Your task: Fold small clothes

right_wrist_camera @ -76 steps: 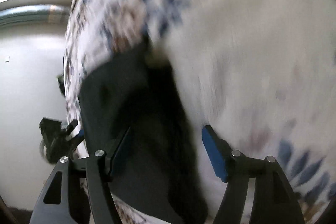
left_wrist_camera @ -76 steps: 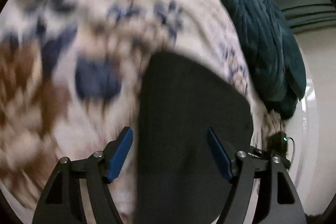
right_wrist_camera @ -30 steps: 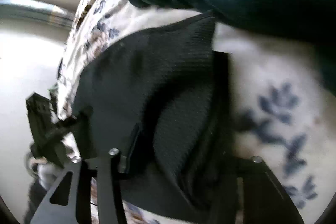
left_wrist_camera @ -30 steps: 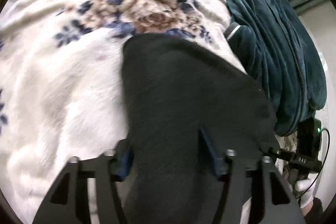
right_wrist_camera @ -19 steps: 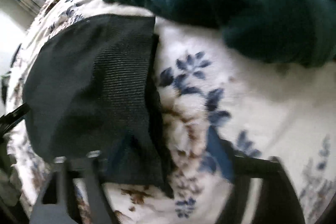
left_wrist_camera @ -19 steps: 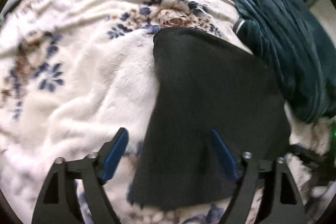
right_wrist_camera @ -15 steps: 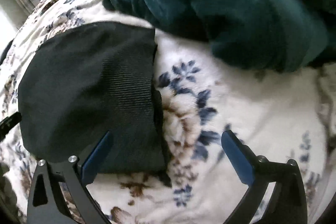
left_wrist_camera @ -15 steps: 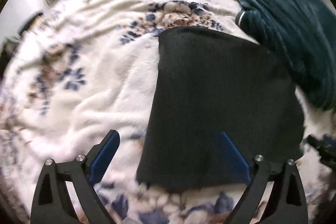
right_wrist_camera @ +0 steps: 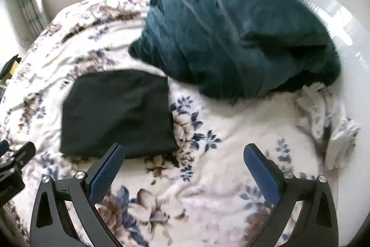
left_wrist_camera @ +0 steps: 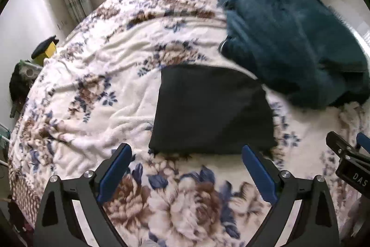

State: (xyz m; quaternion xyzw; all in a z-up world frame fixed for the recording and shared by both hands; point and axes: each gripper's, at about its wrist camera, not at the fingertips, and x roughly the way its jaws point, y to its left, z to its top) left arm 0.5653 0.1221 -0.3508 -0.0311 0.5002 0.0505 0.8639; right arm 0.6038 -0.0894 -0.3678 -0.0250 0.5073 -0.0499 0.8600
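A black garment [left_wrist_camera: 211, 109] lies folded flat as a rectangle on the floral blanket [left_wrist_camera: 97, 94]; it also shows in the right wrist view [right_wrist_camera: 116, 112]. My left gripper [left_wrist_camera: 186, 169] is open and empty, held back above the blanket just in front of the garment's near edge. My right gripper [right_wrist_camera: 183, 164] is open and empty, to the right of the garment and apart from it. The right gripper's body [left_wrist_camera: 349, 161] shows at the right edge of the left wrist view.
A bulky dark teal garment [left_wrist_camera: 291, 43] lies heaped behind and right of the black one, also in the right wrist view [right_wrist_camera: 233, 31]. White crumpled clothes [right_wrist_camera: 328, 117] lie at the right. Curtains and a wall stand behind the bed. A yellow object [left_wrist_camera: 47, 50] sits at the left edge.
Both grippers let go of the black garment, opened wide and pulled back and up from it. The garment now lies flat on the blanket.
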